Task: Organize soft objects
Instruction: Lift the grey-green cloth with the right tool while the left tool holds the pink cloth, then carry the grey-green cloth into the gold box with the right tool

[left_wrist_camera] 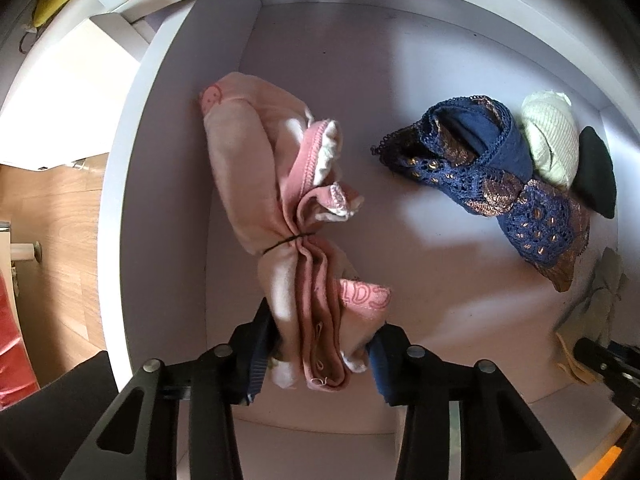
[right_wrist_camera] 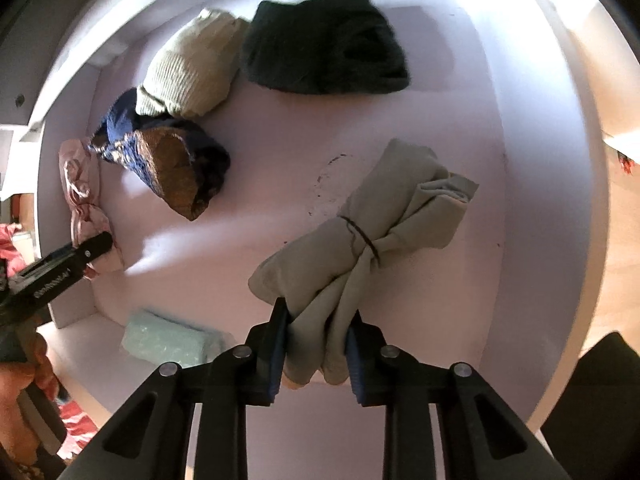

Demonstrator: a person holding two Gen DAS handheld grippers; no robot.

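Note:
A pink cloth bundle [left_wrist_camera: 256, 184], tied at the middle with a thin black band, lies along the left wall of a white drawer [left_wrist_camera: 132, 160]. My left gripper [left_wrist_camera: 316, 360] points straight down and is shut on its near end, pads pressing the folds from both sides. A grey-beige bundle [right_wrist_camera: 392, 208], also bound with a black band, lies at the right of the drawer floor [right_wrist_camera: 280, 184]. My right gripper [right_wrist_camera: 316, 356] is shut on its near end. The pink bundle [right_wrist_camera: 80, 184] and a left finger [right_wrist_camera: 92, 246] show at the left edge of the right wrist view.
A navy and bronze lace garment [left_wrist_camera: 480, 168] lies mid-drawer. Beside it sit a cream ribbed roll [left_wrist_camera: 552, 136] and a dark roll [left_wrist_camera: 596, 176] by the far wall. A mint folded cloth [right_wrist_camera: 172, 340] lies at the near edge. Wooden floor [left_wrist_camera: 52, 208] shows outside the drawer.

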